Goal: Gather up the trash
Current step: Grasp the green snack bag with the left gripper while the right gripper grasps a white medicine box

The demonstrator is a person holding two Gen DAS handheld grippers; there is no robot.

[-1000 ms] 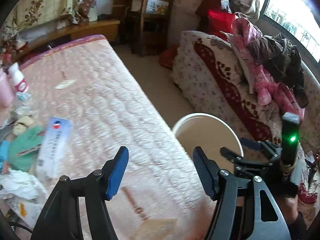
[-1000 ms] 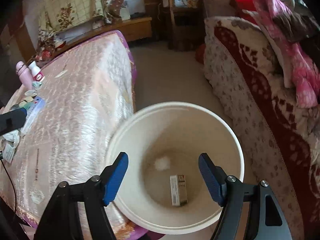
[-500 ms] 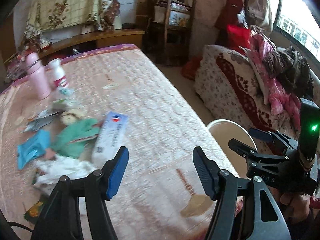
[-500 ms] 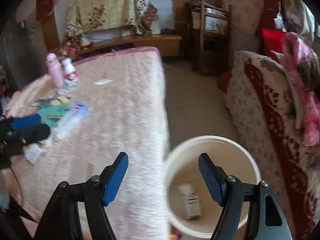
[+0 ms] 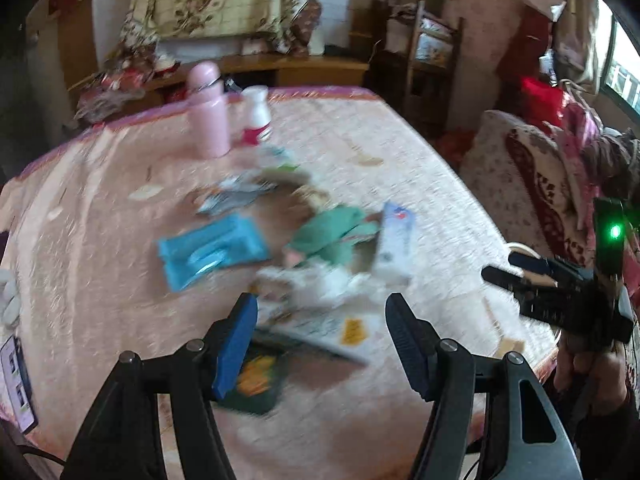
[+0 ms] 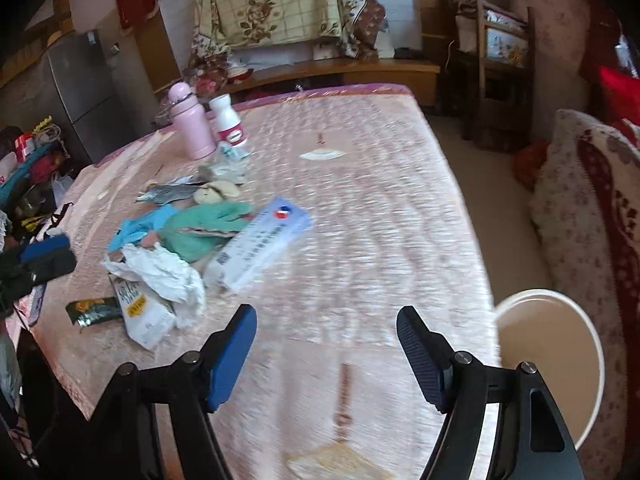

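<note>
Ahead-left of the spread, empty right claw, the counter carries a trash heap: long white box, crumpled paper. The pail sits right, past the counter edge. The left claw, likewise wide and empty, hovers over blurred wrappers.

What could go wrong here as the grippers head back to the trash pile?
1. The pink bottle and white bottle stand upright beside the trash; a sweep could topple them.
2. The crumpled white paper overlaps other wrappers, so the open left gripper may snag several.
3. The bucket sits off the table edge; drops could miss.
</note>
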